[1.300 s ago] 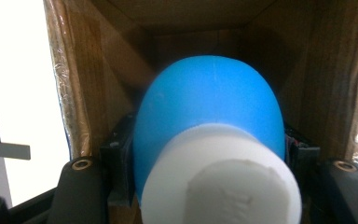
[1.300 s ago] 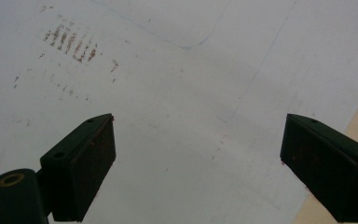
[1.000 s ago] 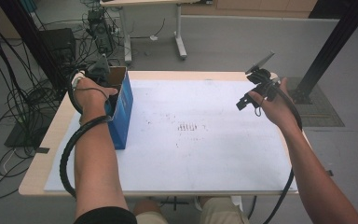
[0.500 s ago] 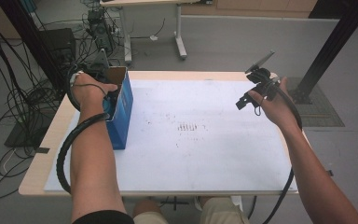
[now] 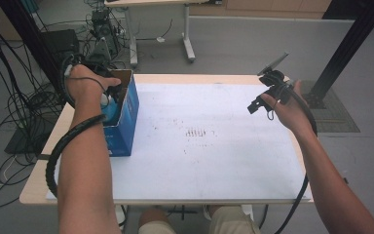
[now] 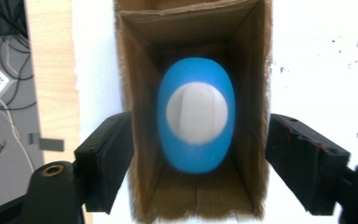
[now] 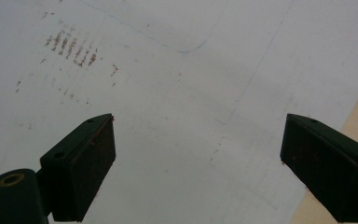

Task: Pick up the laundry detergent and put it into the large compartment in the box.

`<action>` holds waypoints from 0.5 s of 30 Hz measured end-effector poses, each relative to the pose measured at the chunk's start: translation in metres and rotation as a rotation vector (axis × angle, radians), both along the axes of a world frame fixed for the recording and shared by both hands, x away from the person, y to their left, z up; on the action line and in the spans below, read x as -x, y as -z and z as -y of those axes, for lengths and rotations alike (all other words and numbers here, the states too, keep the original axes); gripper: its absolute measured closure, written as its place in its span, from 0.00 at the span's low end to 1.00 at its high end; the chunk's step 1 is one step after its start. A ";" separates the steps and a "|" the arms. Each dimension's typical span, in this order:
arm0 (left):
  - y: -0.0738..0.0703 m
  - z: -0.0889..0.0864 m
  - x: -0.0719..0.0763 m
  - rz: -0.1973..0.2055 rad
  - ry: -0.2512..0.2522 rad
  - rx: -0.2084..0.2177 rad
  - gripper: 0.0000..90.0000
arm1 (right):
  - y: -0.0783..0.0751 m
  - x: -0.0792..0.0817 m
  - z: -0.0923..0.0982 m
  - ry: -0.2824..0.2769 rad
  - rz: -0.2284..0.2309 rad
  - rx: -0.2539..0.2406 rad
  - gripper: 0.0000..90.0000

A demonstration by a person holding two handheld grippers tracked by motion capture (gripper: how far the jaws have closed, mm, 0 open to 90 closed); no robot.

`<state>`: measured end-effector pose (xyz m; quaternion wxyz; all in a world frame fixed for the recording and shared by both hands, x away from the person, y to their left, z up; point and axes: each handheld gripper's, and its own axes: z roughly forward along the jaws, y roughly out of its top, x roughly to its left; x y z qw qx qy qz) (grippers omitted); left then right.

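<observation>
while the left gripper [image 6: 198,154] hangs over the box [image 5: 126,117], its jaws have just been opening and now stand spread, one on either side of the box's open mouth, pads off the cardboard. straight below between them, a blue ball [image 6: 196,114] with a white round patch sits inside the box [image 6: 135,93], free of both pads, a bit blurred. in the high view the left hand [image 5: 85,83] sits above the box's far end and the ball [image 5: 108,109] shows just under it. box stands at the table's [image 5: 39,190] left edge, on the white sheet [image 5: 214,161]. right gripper [image 5: 263,100] is held up off the sheet, well apart from the box; its jaws spread wide with nothing between, just bare sheet [image 7: 177,93] with brown smudges [image 7: 72,46] below and to their left.
</observation>
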<state>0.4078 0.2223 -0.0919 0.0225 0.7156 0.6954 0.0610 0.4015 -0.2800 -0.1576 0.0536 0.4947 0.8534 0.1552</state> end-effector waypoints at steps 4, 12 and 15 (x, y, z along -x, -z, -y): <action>-0.017 0.009 0.007 0.025 0.028 -0.001 0.23 | 0.002 -0.003 0.000 0.007 -0.009 -0.006 0.11; -0.033 0.048 0.011 0.029 0.181 0.031 0.19 | 0.000 -0.007 -0.001 0.020 -0.016 -0.021 0.11; -0.034 0.065 0.010 0.021 0.258 0.045 0.19 | 0.000 -0.008 0.000 0.028 -0.017 -0.027 0.11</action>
